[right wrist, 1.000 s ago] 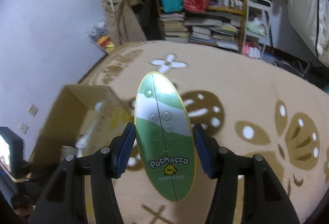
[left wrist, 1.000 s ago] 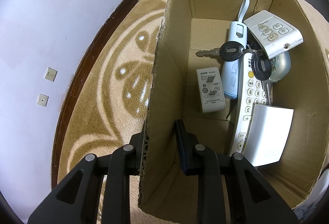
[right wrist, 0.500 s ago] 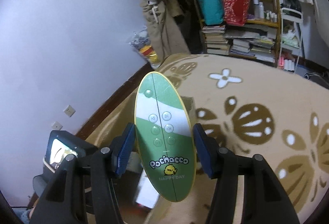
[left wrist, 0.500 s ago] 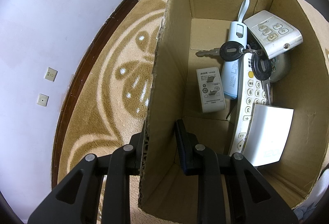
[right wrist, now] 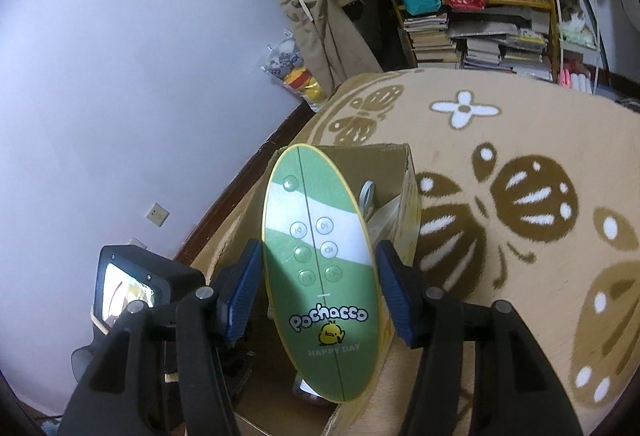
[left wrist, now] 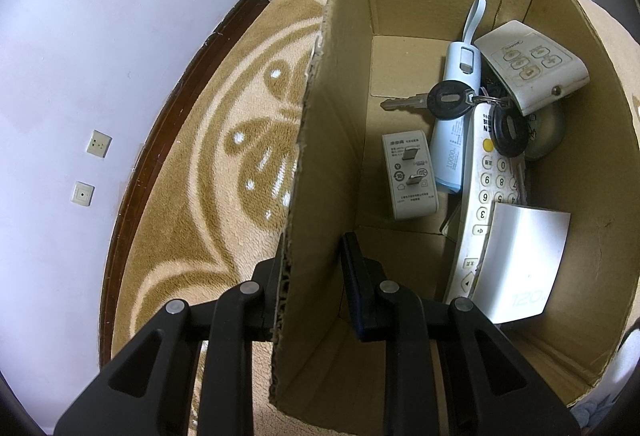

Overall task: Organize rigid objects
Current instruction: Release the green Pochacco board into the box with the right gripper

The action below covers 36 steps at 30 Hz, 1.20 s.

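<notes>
Green [right wrist: 320, 268] oval remote with a white band, raised buttons and "Pochacco" lettering sits clamped by its long edges in the right gripper [right wrist: 318, 290], above the cardboard box [left wrist: 592, 195], long axis pointing away from the fingers. Left gripper [left wrist: 314, 282] pinches the box's left wall. Inside lie keys [left wrist: 448, 100], a blue power bank [left wrist: 456, 123], a charger [left wrist: 410, 175], two white remotes and a white card.
</notes>
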Available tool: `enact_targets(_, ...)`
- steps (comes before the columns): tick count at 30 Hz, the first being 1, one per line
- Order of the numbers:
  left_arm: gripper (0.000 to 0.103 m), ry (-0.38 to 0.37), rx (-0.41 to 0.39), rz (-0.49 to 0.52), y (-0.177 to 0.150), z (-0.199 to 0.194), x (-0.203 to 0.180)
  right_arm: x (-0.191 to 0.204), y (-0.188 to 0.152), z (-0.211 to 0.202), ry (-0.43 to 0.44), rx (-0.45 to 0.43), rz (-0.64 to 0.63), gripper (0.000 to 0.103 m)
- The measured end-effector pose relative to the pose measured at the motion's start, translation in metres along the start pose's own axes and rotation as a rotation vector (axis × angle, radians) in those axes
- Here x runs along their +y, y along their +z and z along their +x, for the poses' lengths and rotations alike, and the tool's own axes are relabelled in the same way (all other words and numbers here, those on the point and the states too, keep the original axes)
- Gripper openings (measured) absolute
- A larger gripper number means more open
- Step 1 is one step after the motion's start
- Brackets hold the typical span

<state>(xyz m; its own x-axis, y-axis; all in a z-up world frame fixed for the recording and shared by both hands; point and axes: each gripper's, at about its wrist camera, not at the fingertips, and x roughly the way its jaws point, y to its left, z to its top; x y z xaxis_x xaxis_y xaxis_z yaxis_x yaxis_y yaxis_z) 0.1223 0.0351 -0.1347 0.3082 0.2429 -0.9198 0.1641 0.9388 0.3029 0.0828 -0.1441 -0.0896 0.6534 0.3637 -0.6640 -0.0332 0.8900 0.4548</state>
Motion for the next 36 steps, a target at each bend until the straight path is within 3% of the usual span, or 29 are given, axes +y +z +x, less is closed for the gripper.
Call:
enact_targets(15,0.023,-0.003,0.001,-0.003,-0.001,0.001,0.001,-0.002,-0.002,0.007,-0.028,0.027,-0.005,0.062)
enact_targets(19,0.023,-0.002,0.001,-0.001,-0.001,0.001,0.001,-0.003,-0.002,0.004,-0.058,0.016,-0.017,0.069)
enact_targets(31,0.023,-0.024,0.008,-0.03,0.0,0.0,0.005,-0.019,-0.001,-0.003,-0.12,0.01,0.004,0.075)
enact_targets(36,0.023,-0.054,-0.047,-0.061,0.002,-0.015,0.011,-0.027,-0.004,-0.01,-0.156,0.019,0.017,0.076)
